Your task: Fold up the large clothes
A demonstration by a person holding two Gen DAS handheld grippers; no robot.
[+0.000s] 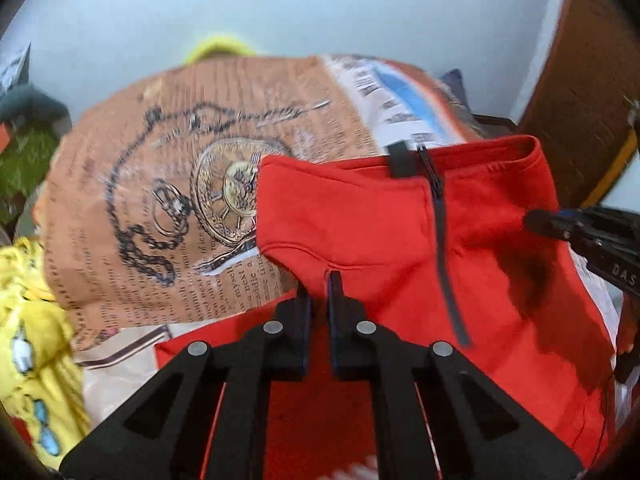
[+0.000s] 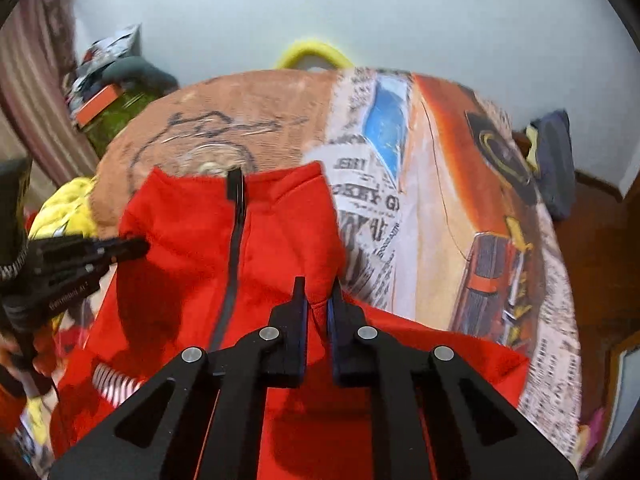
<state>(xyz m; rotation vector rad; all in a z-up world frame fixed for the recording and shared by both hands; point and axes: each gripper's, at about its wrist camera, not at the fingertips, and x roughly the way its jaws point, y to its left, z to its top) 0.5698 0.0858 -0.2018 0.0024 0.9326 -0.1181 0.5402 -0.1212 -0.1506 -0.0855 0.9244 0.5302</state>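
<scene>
A red zip-up fleece jacket (image 1: 360, 216) with a black zipper (image 1: 444, 248) is held up over a bed with a printed blanket (image 1: 160, 184). My left gripper (image 1: 319, 284) is shut on the jacket's left shoulder edge. My right gripper (image 2: 318, 292) is shut on the jacket's (image 2: 192, 240) right shoulder edge. Each gripper shows in the other's view: the right one (image 1: 536, 220) at the right edge, the left one (image 2: 140, 248) at the left edge. The collar stands at the top, the body hangs below.
The blanket (image 2: 440, 184) bears newspaper, pocket-watch and car prints. Yellow cartoon-print clothing (image 1: 28, 340) lies at the bed's left. A white wall (image 1: 320, 8) stands behind. A wooden door (image 1: 592, 92) is at the right. Dark clothes (image 2: 556, 160) lie at the bed's far right.
</scene>
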